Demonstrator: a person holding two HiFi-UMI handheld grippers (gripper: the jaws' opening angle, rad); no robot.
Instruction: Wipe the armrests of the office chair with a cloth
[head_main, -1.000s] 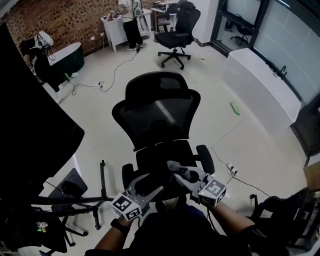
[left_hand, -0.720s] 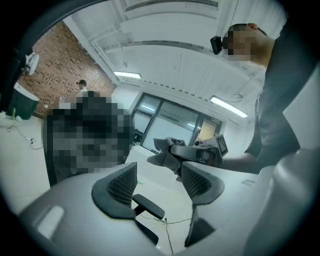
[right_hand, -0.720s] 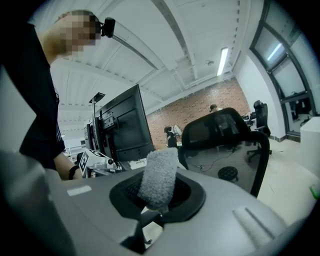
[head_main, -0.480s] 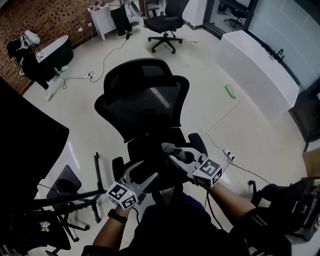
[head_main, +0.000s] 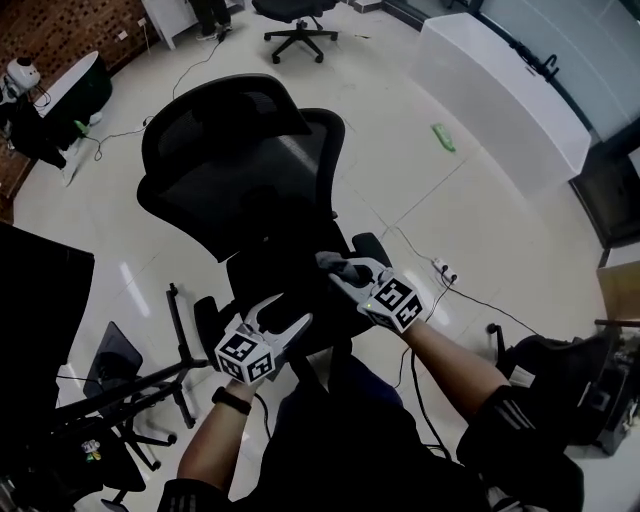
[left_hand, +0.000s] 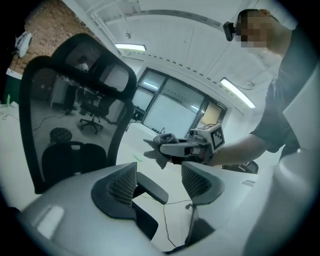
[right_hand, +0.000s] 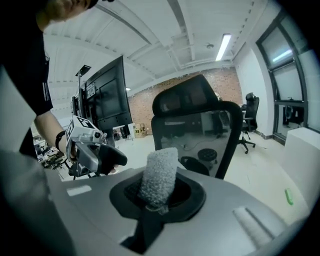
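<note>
The black office chair (head_main: 240, 165) stands in front of me, its mesh back facing me in the head view. My right gripper (head_main: 338, 270) is shut on a grey cloth (head_main: 340, 263) over the seat, just left of the right armrest (head_main: 376, 246). My left gripper (head_main: 284, 318) hangs open near the seat's front, right of the left armrest (head_main: 206, 316). In the left gripper view the open left gripper (left_hand: 159, 181) frames a black armrest (left_hand: 151, 188), with the cloth (left_hand: 161, 149) held beyond. In the right gripper view the right gripper (right_hand: 158, 194) pinches the fuzzy cloth (right_hand: 160, 174) upright.
A second office chair (head_main: 296, 14) stands at the back. A white low counter (head_main: 500, 80) runs along the right, with a green item (head_main: 443, 138) on the floor before it. A power strip and cable (head_main: 442, 270) lie right of the chair. Black stands (head_main: 150, 385) crowd the left.
The head view has tilted down, so the chair sits higher and further left in frame. Both grippers stay over the seat; the right one still holds the cloth.
</note>
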